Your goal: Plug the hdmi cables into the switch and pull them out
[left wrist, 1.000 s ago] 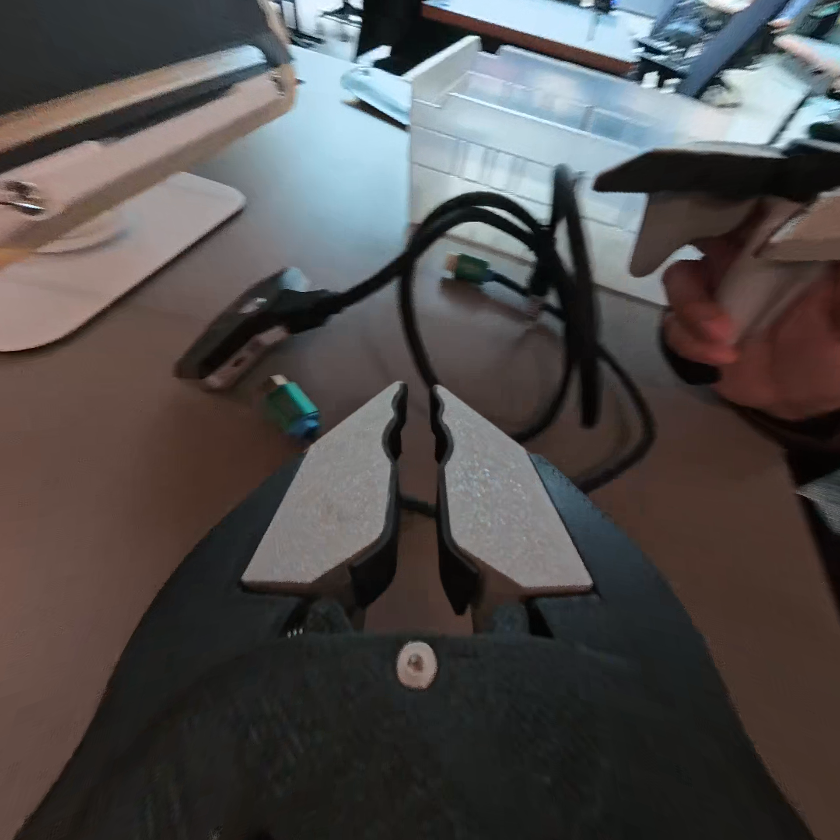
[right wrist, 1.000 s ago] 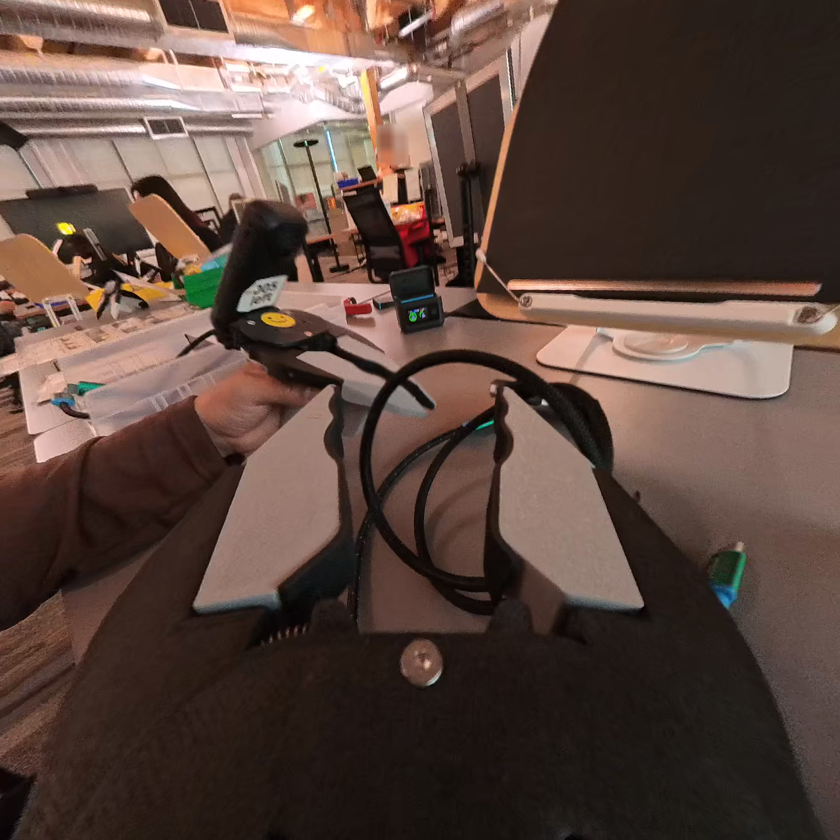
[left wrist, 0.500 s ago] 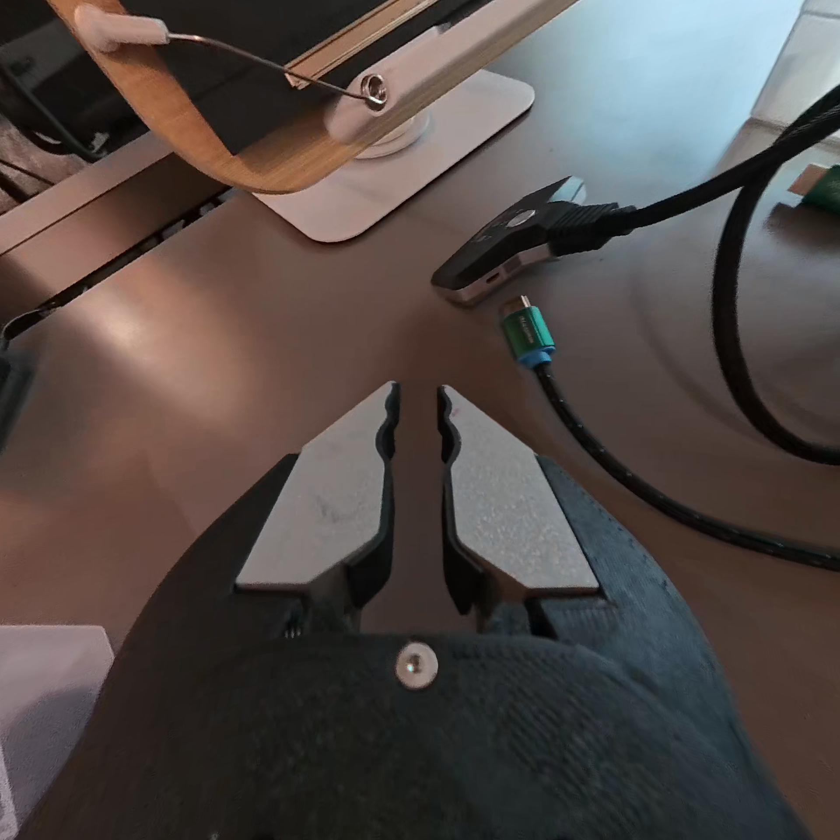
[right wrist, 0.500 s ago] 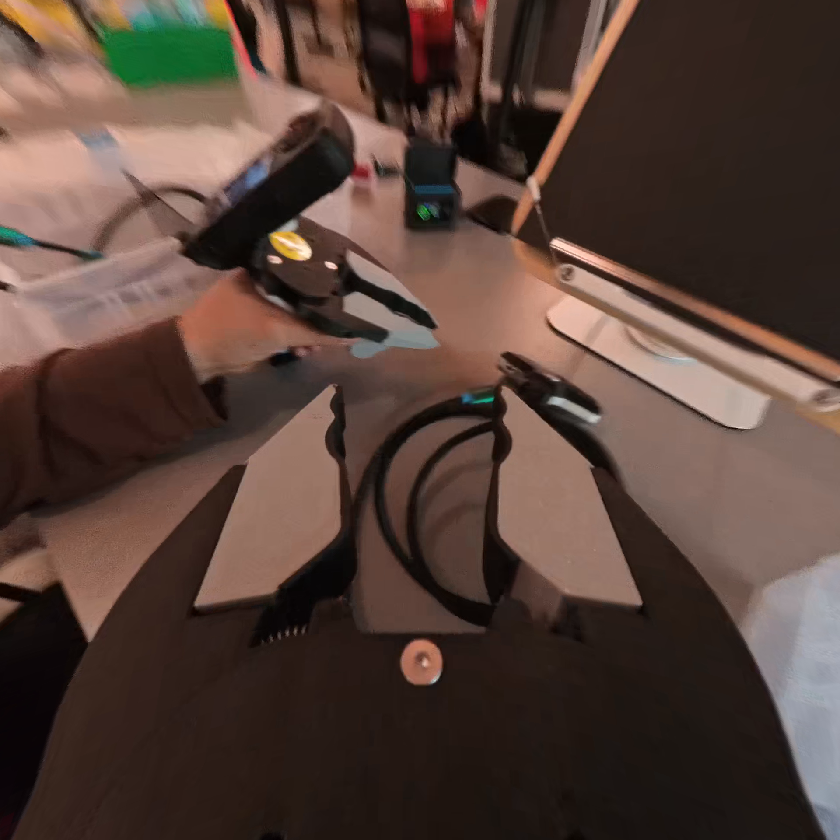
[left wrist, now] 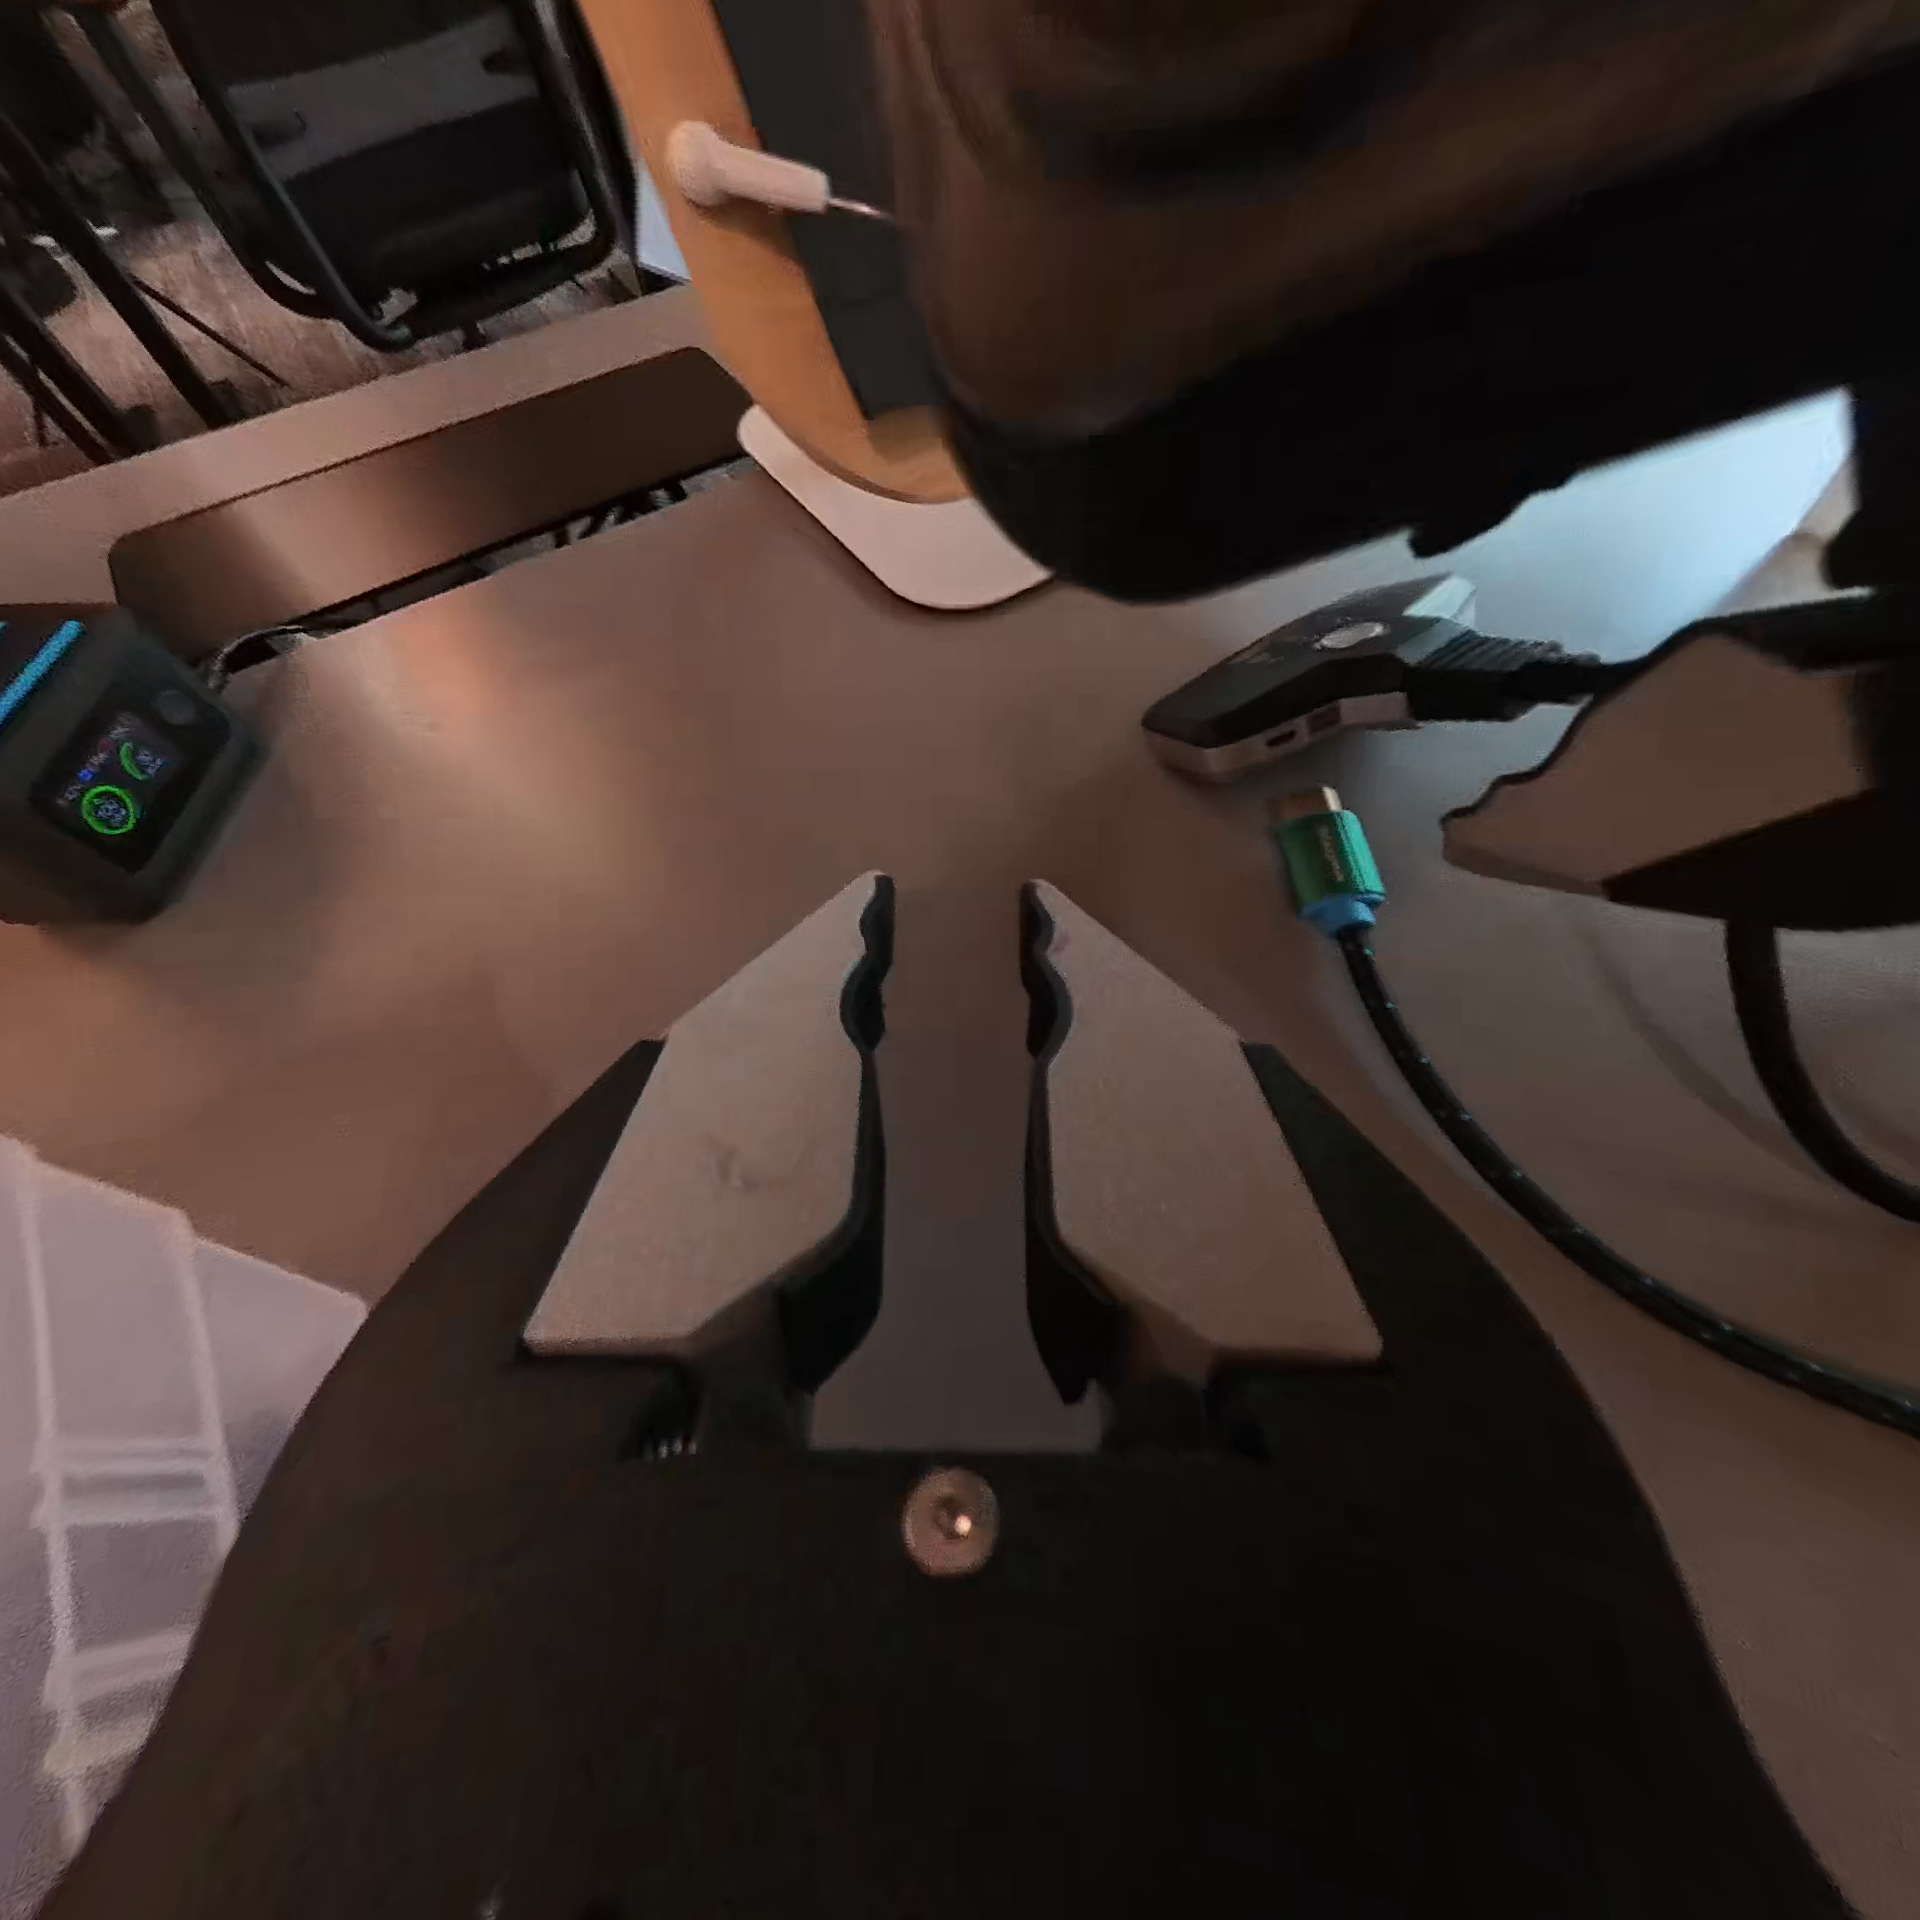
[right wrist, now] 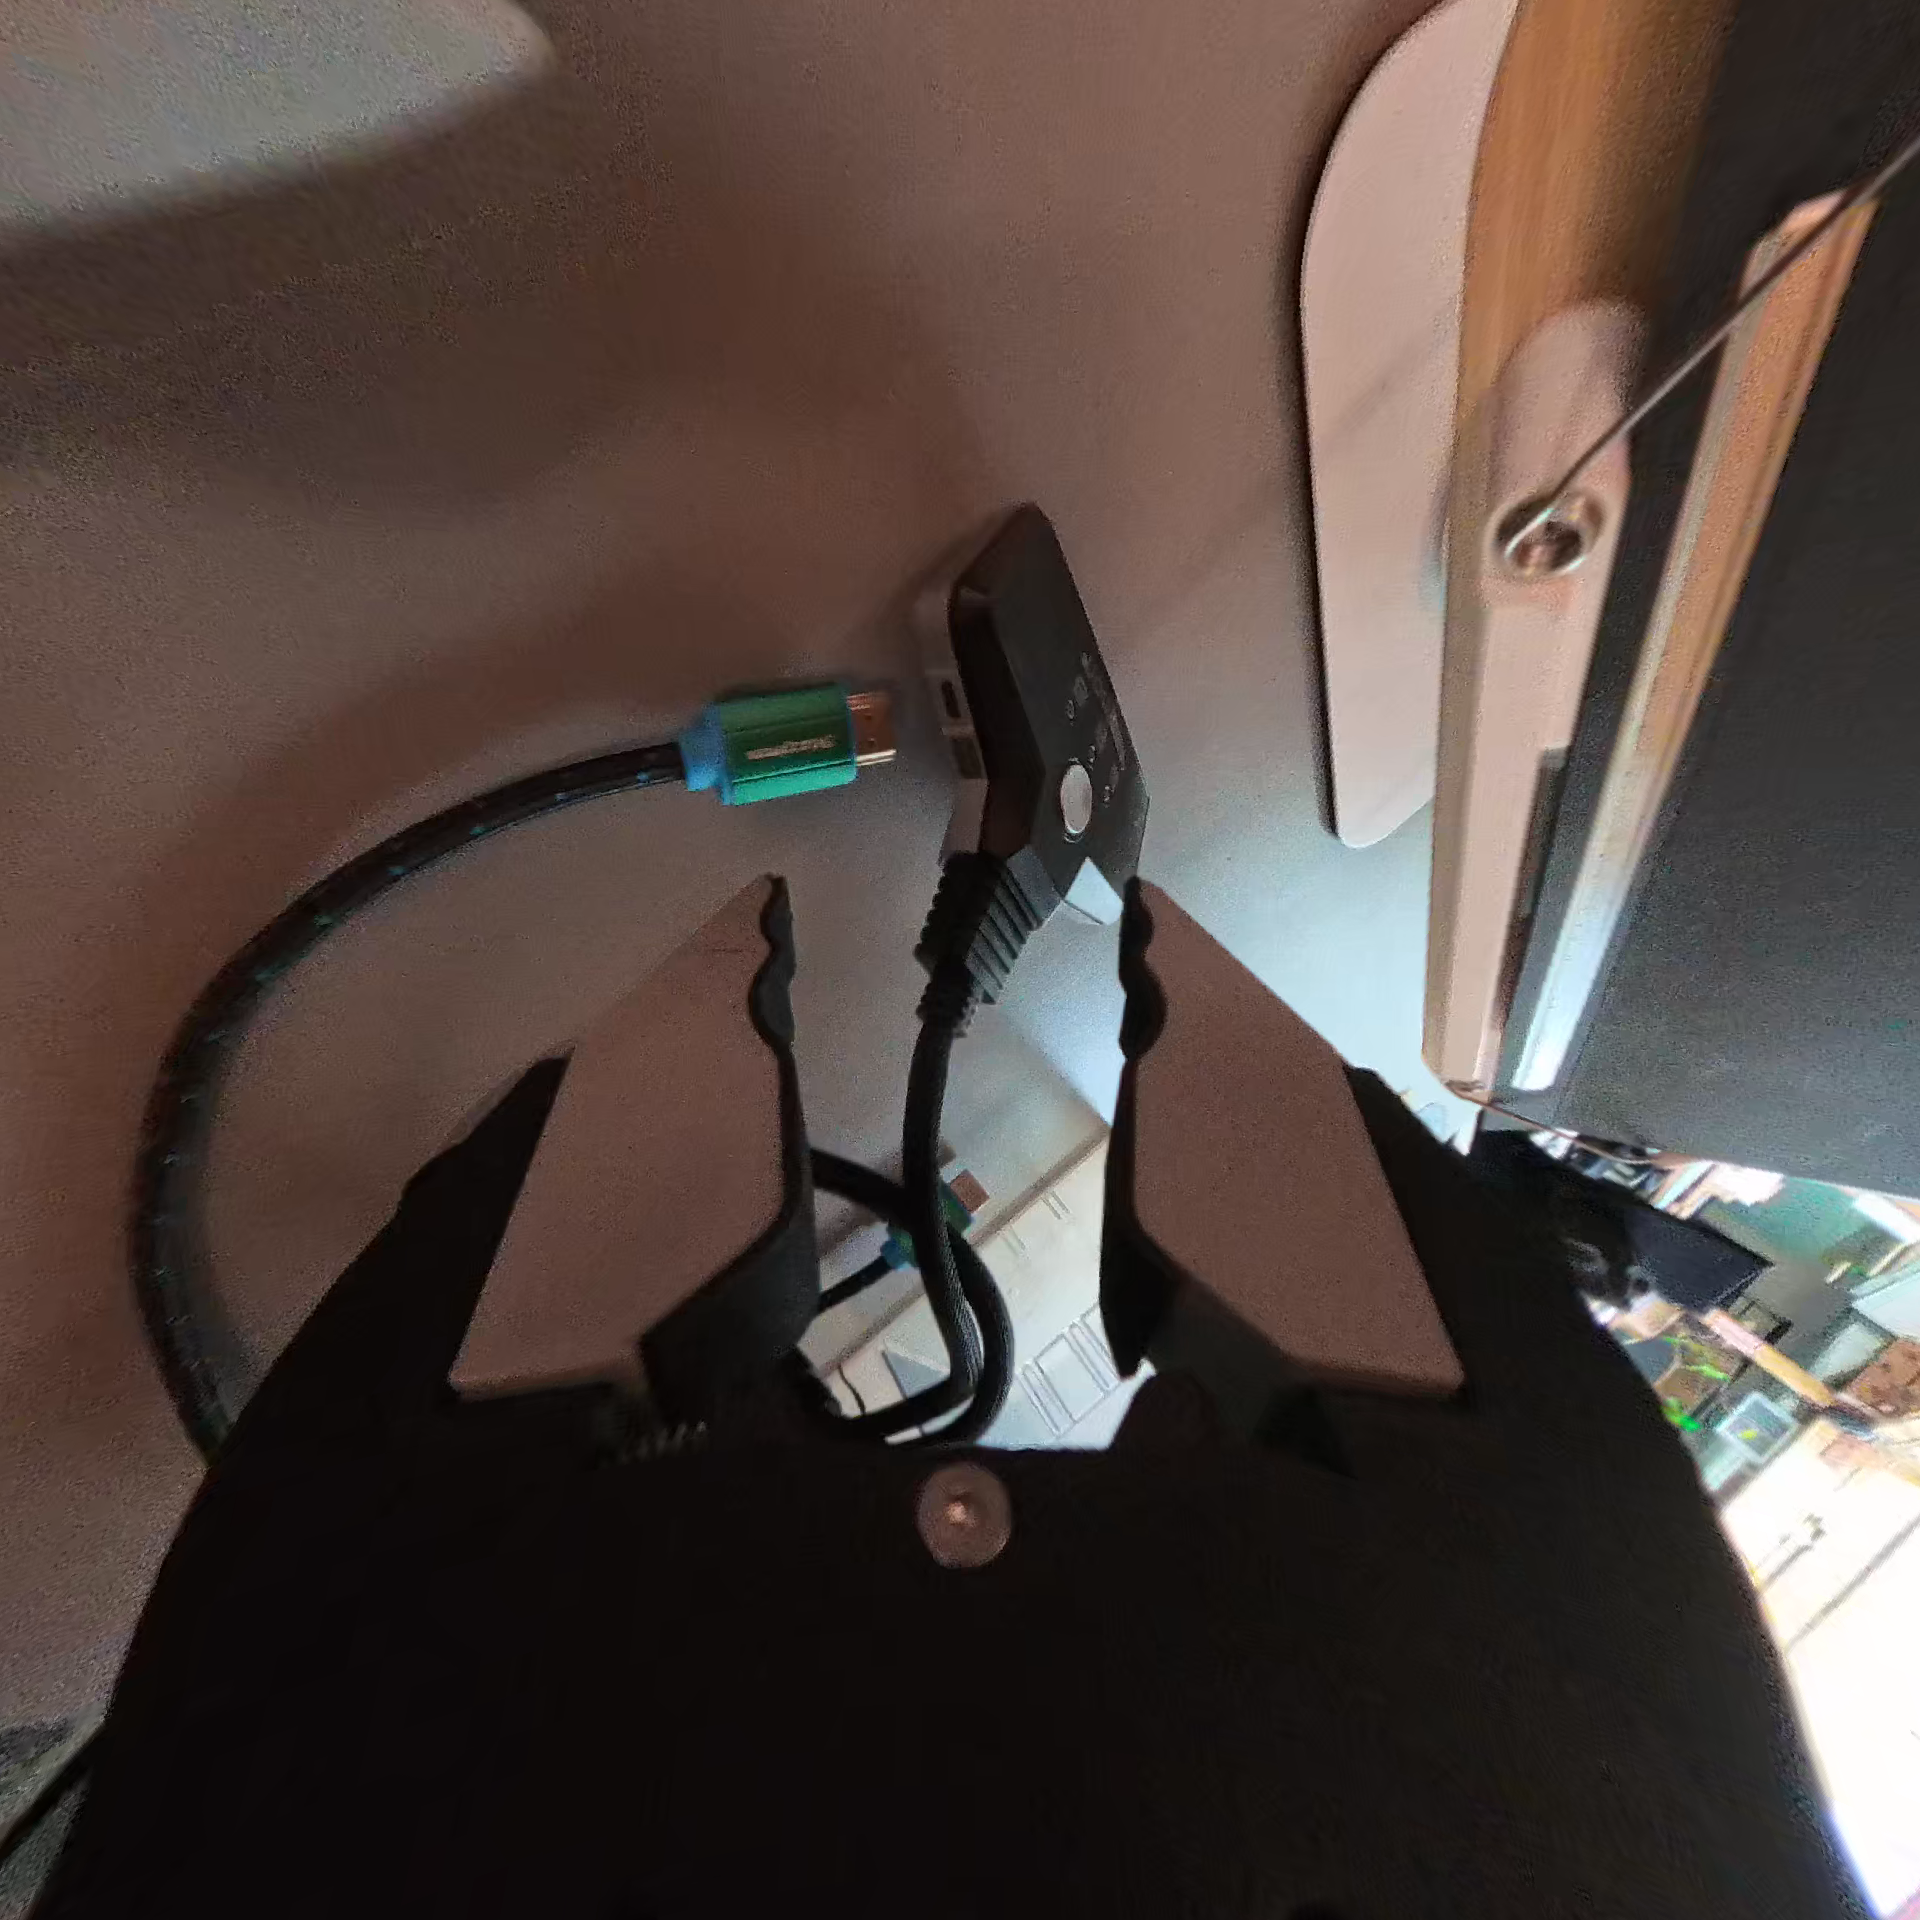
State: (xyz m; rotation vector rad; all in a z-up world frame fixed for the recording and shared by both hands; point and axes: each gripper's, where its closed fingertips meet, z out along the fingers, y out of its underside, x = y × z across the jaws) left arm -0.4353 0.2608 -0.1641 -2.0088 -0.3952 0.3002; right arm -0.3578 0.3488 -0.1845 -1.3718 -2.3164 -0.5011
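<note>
The black and silver HDMI switch (right wrist: 1049,707) lies on the brown table, with its own black cable (right wrist: 961,956) leading out of one end. A green and blue HDMI plug (right wrist: 790,743) on a braided cable (right wrist: 312,914) lies just beside the switch's side ports, not inserted. My right gripper (right wrist: 953,894) is open, with its fingers on either side of the switch's cable end and not closed on it. My left gripper (left wrist: 954,894) is open a little and empty, left of the plug (left wrist: 1328,852) and the switch (left wrist: 1309,686). A second green plug (right wrist: 961,1195) shows farther back.
A monitor on a white stand base (right wrist: 1382,416) with a wooden arm stands close beyond the switch. A small black device with a lit screen (left wrist: 114,769) sits at the left. A clear plastic box (left wrist: 104,1403) is at the near left. The right gripper's fingers (left wrist: 1662,769) reach in from the right. The left gripper's tips are roughly 12 cm from the right gripper's.
My right gripper has come down over the switch, its fingers now on either side of the cable end. My left gripper has swung left and its jaws have opened slightly.
</note>
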